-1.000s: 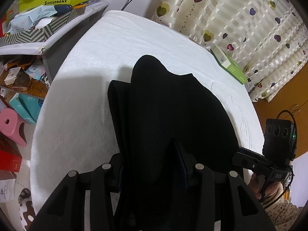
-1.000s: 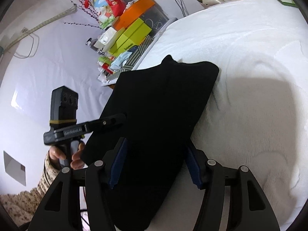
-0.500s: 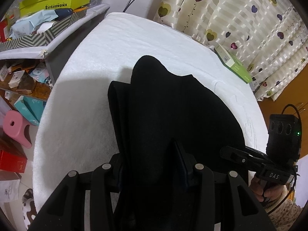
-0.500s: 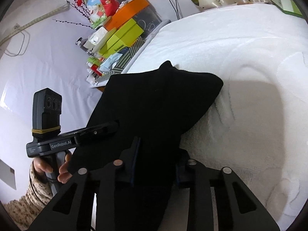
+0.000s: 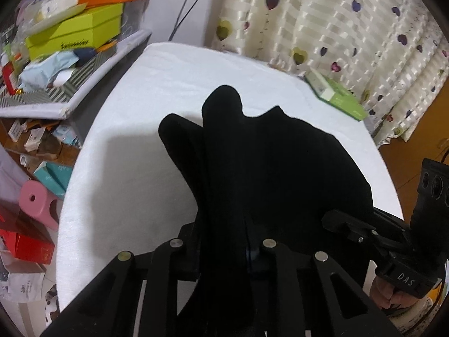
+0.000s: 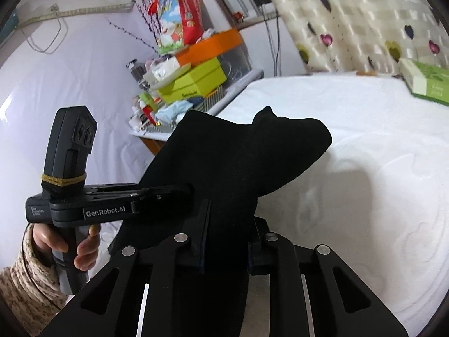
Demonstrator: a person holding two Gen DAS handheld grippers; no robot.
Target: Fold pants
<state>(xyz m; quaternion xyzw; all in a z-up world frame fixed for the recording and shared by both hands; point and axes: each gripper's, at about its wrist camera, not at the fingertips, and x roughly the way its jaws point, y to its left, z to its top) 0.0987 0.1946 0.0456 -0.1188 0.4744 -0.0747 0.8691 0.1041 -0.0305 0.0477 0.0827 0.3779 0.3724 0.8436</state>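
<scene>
Left wrist view, nearest first: left claw (image 5: pixel 224 250) is closing on a bunched edge of the black pants (image 5: pixel 269 168), cloth filling the narrow gap between its fingers. Just to its right, the right claw (image 5: pixel 336 221) is reaching into the same near edge, with the person's hand gripping its handle at the frame's lower right.

Right wrist view, nearest first: right claw (image 6: pixel 228 250) is likewise closing, with a pinch of the pants (image 6: pixel 238 163) running up between its fingers. Left claw (image 6: pixel 179 191) is entering the fabric from the left side, handle held in a hand (image 6: pixel 84 241) with a knitted sleeve.

Beyond both claws, the garment is sagging from the two grips and trailing away onto the white bed (image 5: pixel 157 90); its far end is humping up in two rounded lobes, near the middle of the bed. Farther off, a green box (image 5: pixel 334 95) is lying by the heart-print curtain (image 5: pixel 350 28), and a cluttered shelf (image 5: pixel 70 56) is standing beside the bed's left edge.

Judgement: the step in hand is taking hold of the near edge with both claws, ahead of a fold. Next move probably calls for carrying that edge up and over toward the far end, both claws keeping level and apart so the layer is lying flat rather than bunching.
</scene>
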